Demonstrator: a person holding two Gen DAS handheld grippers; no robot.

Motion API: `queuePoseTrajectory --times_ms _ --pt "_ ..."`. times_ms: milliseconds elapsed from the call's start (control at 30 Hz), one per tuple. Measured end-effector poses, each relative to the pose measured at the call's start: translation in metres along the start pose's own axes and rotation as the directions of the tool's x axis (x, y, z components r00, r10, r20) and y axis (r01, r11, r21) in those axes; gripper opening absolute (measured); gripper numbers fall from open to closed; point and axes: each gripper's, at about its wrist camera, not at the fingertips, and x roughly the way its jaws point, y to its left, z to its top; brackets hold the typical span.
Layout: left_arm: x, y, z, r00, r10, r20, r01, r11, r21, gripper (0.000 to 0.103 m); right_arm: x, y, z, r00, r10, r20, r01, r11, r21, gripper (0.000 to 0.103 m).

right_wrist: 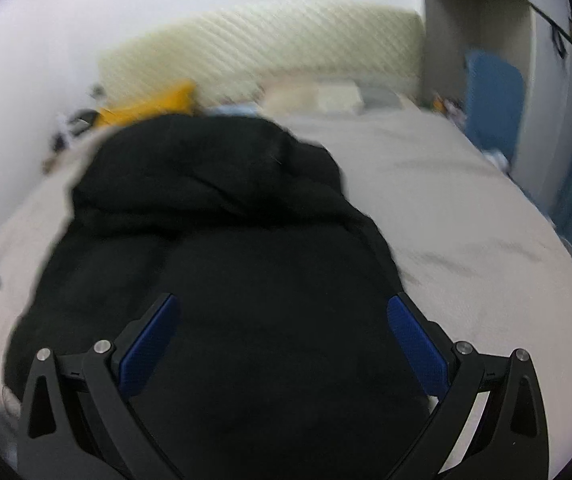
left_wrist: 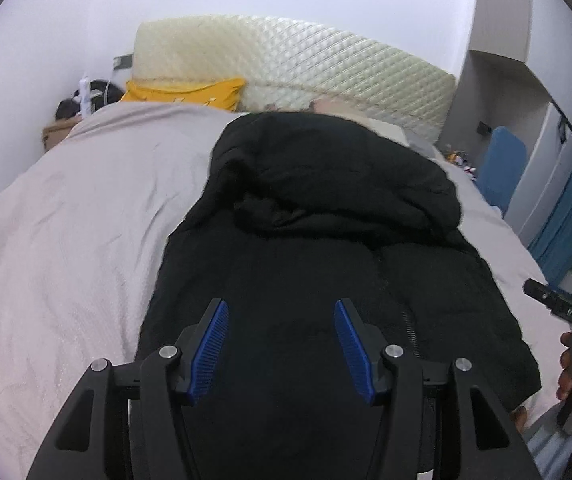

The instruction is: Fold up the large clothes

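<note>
Left gripper (left_wrist: 281,346): blue-padded jaws parted, nothing between them, poised over the lower part of the black jacket (left_wrist: 326,240); right gripper (right_wrist: 281,348): jaws spread wider, likewise released, above the same garment, in a blurred view. The jacket lies lengthwise on a bed with a pale beige cover (left_wrist: 65,240), hood end toward the quilted cream headboard (left_wrist: 294,68), zip visible on its right side. Beyond: yellow pillow (left_wrist: 189,92) at the headboard, blue cloth (left_wrist: 502,164) by the right-hand wall.
</note>
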Motion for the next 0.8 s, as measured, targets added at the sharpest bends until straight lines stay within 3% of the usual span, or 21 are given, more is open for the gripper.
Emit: queuePoseTrajectory --times_ms 133,267,367,567,667,767,800 --pt "0.013 0.011 -0.005 0.999 -0.007 -0.053 0.005 0.999 -0.033 0.055 0.025 -0.033 0.003 0.991 0.035 -0.127 -0.020 0.993 0.115 0.103" --pt "0.023 0.012 -0.011 0.995 0.001 -0.098 -0.004 0.999 -0.033 0.055 0.037 -0.065 0.000 0.979 -0.036 -0.203 0.077 0.977 0.201 0.103" --pt "0.028 0.017 -0.015 0.991 -0.025 -0.128 0.018 0.999 -0.052 0.055 0.050 -0.086 -0.009 0.966 0.033 -0.257 0.053 0.946 0.319 0.103" --pt "0.037 0.035 -0.018 0.983 -0.053 -0.176 0.030 0.991 -0.130 0.055 0.069 -0.118 -0.022 0.940 0.055 -0.337 0.104 0.894 0.435 0.103" --pt "0.042 0.049 -0.020 0.975 -0.088 -0.202 0.047 0.979 -0.198 0.055 0.079 -0.136 -0.037 0.922 0.117 -0.370 0.107 0.840 0.531 0.103" --pt "0.049 0.057 -0.024 0.965 -0.122 -0.232 0.060 0.965 -0.257 0.055 0.094 -0.149 -0.057 0.896 0.221 -0.386 0.099 0.747 0.657 0.103" --pt "0.050 0.057 -0.026 0.962 -0.132 -0.238 0.066 0.962 -0.265 0.055 0.103 -0.152 -0.070 0.873 0.262 -0.413 0.119 0.704 0.700 0.103"
